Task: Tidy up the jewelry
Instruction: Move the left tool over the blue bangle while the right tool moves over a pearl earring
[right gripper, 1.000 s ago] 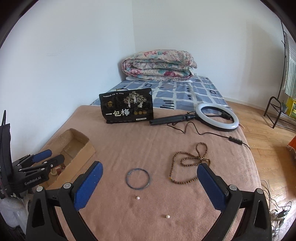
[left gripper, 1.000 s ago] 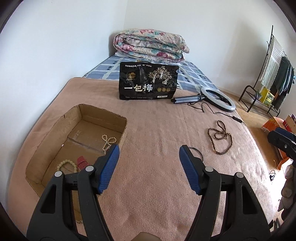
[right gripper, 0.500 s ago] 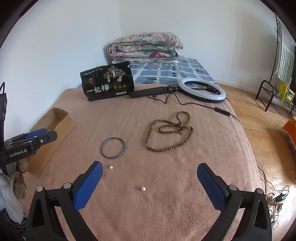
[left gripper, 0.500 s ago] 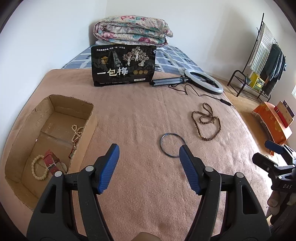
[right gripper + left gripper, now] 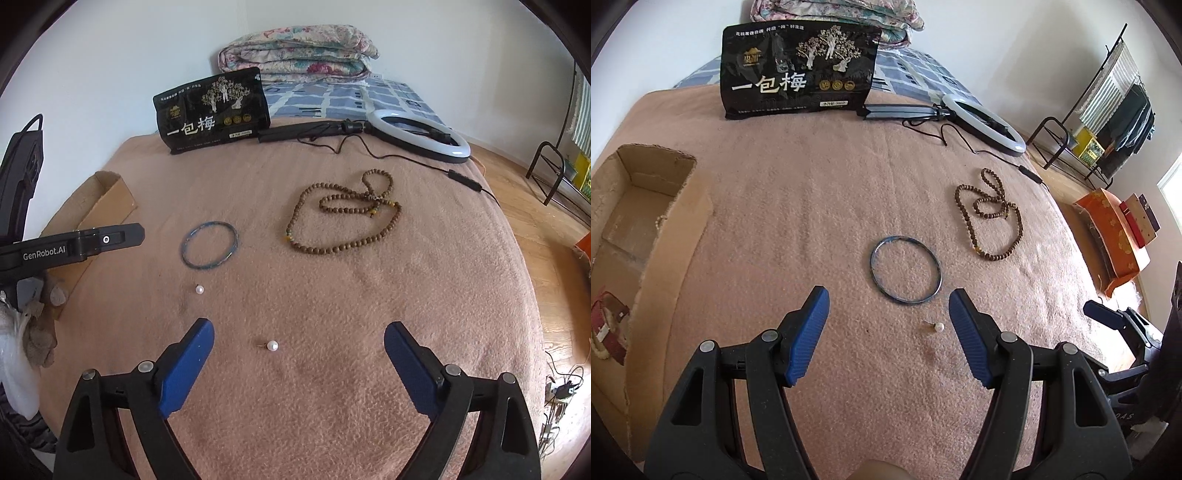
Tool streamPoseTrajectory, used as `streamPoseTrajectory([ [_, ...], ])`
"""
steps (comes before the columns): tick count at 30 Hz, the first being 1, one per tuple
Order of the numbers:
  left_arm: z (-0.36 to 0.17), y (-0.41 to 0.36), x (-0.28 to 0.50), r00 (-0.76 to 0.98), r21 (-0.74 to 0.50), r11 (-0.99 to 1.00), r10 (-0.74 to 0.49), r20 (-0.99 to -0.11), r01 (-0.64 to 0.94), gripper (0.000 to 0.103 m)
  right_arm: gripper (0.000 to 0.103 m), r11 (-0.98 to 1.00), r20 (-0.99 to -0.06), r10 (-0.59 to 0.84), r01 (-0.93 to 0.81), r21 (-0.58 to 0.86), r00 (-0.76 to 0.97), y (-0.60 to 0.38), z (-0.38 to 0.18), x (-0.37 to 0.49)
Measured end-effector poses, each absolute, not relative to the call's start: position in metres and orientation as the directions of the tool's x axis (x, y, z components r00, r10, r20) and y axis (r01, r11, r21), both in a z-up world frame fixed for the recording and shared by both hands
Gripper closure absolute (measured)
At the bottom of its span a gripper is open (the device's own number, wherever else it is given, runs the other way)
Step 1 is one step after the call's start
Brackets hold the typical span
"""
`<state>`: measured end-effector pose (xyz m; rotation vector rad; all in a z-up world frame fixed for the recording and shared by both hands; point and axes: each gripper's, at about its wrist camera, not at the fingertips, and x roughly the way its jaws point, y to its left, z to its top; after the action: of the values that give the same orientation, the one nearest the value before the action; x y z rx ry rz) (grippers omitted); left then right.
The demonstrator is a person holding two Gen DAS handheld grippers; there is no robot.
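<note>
Left claw [image 5: 888, 319] and right claw [image 5: 299, 360], both standing released with ribbed blue pads spread wide and nothing between them, are hovering over a napped, salmon-pink blanket [image 5: 812, 206]. A thin blue-grey bangle [image 5: 905, 269], a plain circular hoop, is lying flat just ahead of the left claw, slightly toward its right finger; a small round pearl stud [image 5: 938, 326] on a short post is resting just inside that right pad [image 5: 967, 343]. A long strand of brown wooden beads [image 5: 991, 218], looped over itself, is lying farther ahead and to the right. An open corrugated cardboard box [image 5: 690, 206] is sitting to the left of the left claw. In the right wrist view a second pearl stud [image 5: 272, 346] is lying between the right claw's fingers, nearer the left one. Compared with half a second ago, the left claw is sitting closer to the bangle, which is now appearing larger and nearly centred, and the right claw has advanced so the second stud is lying between its pads. The box is cut off at the frame edge; a red strap [image 5: 609, 325] and pale beads inside it are only partly showing. A glossy black pouch [image 5: 799, 70] is standing at the far edge.
</note>
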<state>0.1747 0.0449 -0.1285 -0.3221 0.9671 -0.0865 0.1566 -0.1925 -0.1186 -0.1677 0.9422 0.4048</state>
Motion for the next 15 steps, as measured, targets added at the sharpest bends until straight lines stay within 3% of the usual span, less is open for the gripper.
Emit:
streamPoseTrajectory([
  [5,-0.141,0.031,0.188,0.549,-0.297,0.954,-0.224,-0.805,-0.048,0.033,0.019,0.911,-0.84,0.27,-0.408,0.064,0.471,-0.195,-0.135,0.163],
  [15,-0.165,0.006,0.209,0.509,-0.208,0.977,-0.16,-0.846,-0.04,0.032,0.02,0.908,-0.857,0.273,-0.411,0.079,0.438,-0.197,-0.147,0.17],
])
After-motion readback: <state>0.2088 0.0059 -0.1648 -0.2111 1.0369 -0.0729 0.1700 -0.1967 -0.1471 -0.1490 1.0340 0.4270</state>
